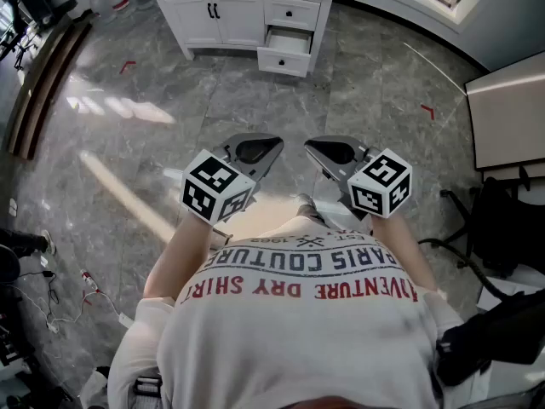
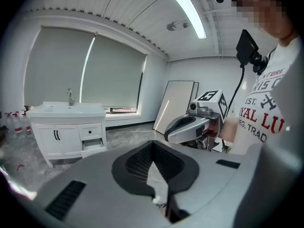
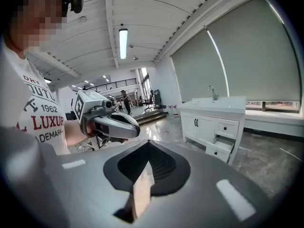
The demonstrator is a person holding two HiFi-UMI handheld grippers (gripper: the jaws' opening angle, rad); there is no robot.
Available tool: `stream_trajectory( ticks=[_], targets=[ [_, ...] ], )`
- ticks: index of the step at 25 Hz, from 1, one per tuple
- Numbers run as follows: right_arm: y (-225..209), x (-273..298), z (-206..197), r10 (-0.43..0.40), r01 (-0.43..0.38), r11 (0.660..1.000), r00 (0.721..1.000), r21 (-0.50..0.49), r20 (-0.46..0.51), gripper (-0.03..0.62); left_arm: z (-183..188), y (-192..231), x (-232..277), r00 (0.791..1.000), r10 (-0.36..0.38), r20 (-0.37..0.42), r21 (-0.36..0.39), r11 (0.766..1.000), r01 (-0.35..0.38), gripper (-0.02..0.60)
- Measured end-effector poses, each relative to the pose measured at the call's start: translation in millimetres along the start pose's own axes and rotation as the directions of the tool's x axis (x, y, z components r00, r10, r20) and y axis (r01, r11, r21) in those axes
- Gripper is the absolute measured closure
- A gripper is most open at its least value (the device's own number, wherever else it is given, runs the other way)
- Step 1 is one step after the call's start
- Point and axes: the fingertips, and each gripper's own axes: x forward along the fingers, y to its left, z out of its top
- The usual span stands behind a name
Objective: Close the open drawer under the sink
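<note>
Left gripper (image 1: pixel 266 150) and right gripper (image 1: pixel 322 149) have their jaws together, holding nothing. The open drawer (image 1: pixel 286 51) lies far ahead of both. Pushing it off-centre might skew and jam it, I judge.

The grey floor (image 1: pixel 255 100) between the person (image 1: pixel 298 313) and the white cabinet (image 1: pixel 230 15) is bare and wide. The open drawer (image 1: pixel 284 59) sticks out from the cabinet's front. A white board (image 1: pixel 507 118) and black chair (image 1: pixel 502 220) stand at the right.
</note>
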Motion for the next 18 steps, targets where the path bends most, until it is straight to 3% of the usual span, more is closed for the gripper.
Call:
stream_trajectory(
  ticks=[18],
  targets=[
    [-2.3,-7.4,-10.2,-0.010,0.009,0.999,1.000,0.035,0.022,0.592,-10.3,-7.8,8.1,1.000,-0.009,-0.018,-0.028,1.000,0.009,0.578]
  ],
)
